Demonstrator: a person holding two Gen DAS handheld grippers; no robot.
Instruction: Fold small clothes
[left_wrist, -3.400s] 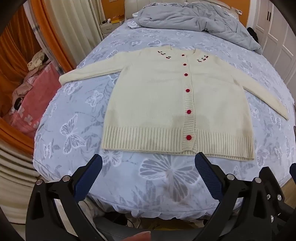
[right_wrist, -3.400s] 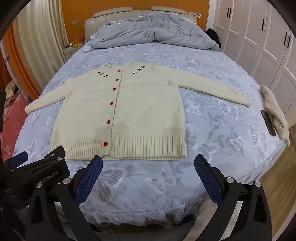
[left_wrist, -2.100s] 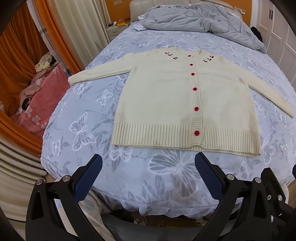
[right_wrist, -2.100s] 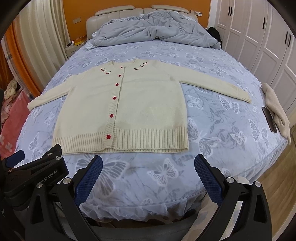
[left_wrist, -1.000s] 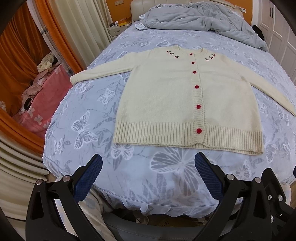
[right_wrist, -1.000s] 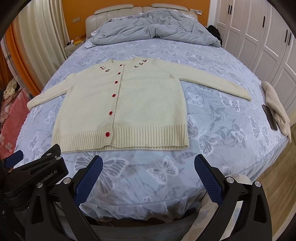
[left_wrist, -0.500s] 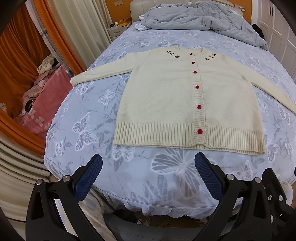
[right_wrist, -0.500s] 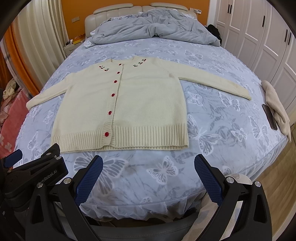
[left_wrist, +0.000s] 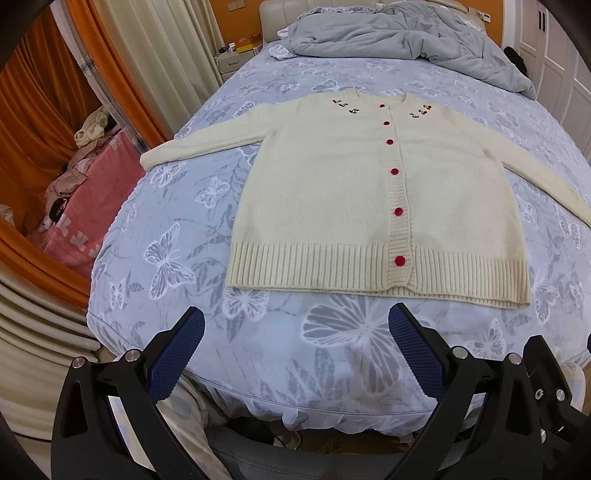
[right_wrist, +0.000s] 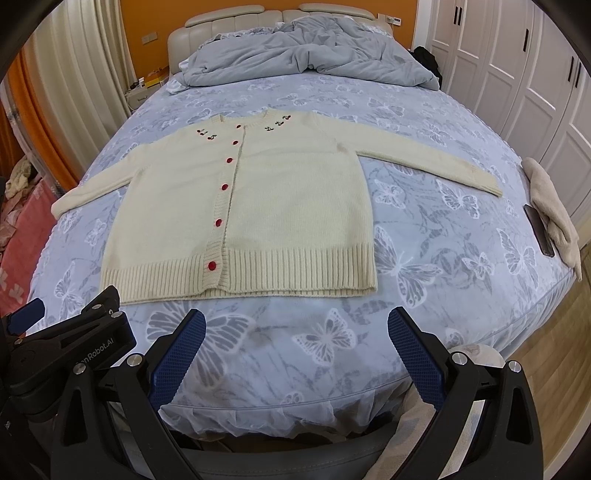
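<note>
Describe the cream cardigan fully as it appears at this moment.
The cream cardigan is a soft-looking knit with red buttons down the front, small cherry embroidery by the round collar, and a ribbed hem. It lies flat, buttoned, front up, both sleeves spread outward, on the butterfly-print bedsheet. Neither gripper touches it.
</note>
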